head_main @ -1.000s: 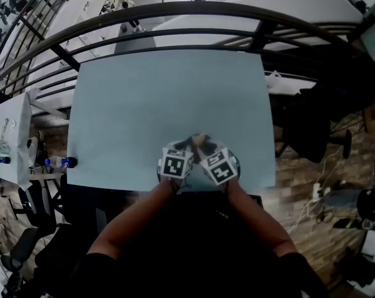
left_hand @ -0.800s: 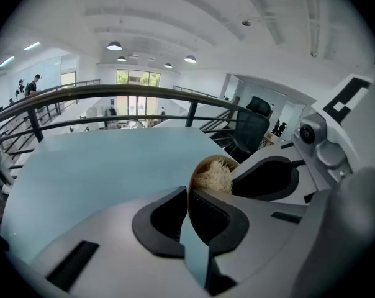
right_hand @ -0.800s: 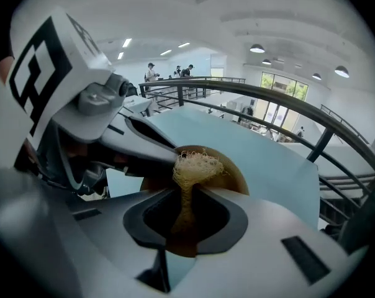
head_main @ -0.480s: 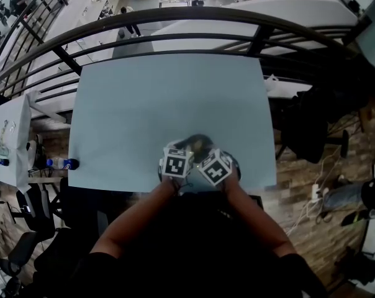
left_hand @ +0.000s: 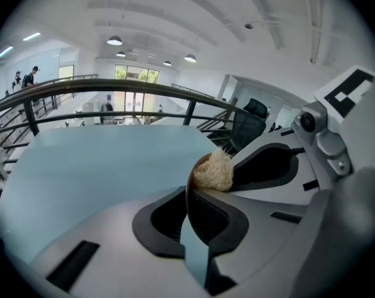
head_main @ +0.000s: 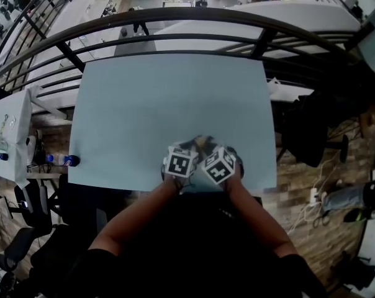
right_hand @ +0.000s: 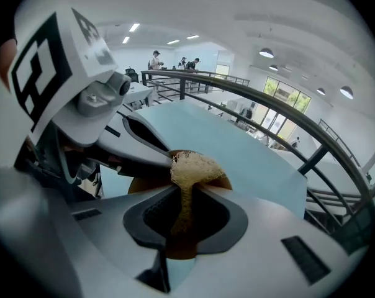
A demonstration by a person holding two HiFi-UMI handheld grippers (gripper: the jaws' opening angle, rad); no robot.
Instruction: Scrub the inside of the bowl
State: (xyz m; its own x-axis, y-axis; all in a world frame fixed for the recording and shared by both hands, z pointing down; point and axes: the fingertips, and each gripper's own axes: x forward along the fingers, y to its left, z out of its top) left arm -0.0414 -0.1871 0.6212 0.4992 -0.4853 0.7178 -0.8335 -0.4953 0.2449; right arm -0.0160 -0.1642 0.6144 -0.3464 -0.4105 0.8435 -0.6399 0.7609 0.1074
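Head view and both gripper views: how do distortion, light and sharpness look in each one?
Head view: fisheye bends the railing into arcs; table evenly lit, arms dark. Left gripper view: black round corners, bright ceiling lamps, scrubber sharp. Right gripper view: same round frame, windows washed out, railing curved too.

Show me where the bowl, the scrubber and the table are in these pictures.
bowl (right_hand: 141,186): right gripper view, on its brown surface left of the scrubber.
scrubber (right_hand: 192,165): right gripper view, on the middle of its fibrous tuft.
table (head_main: 169,104): head view, on its bare light blue top.
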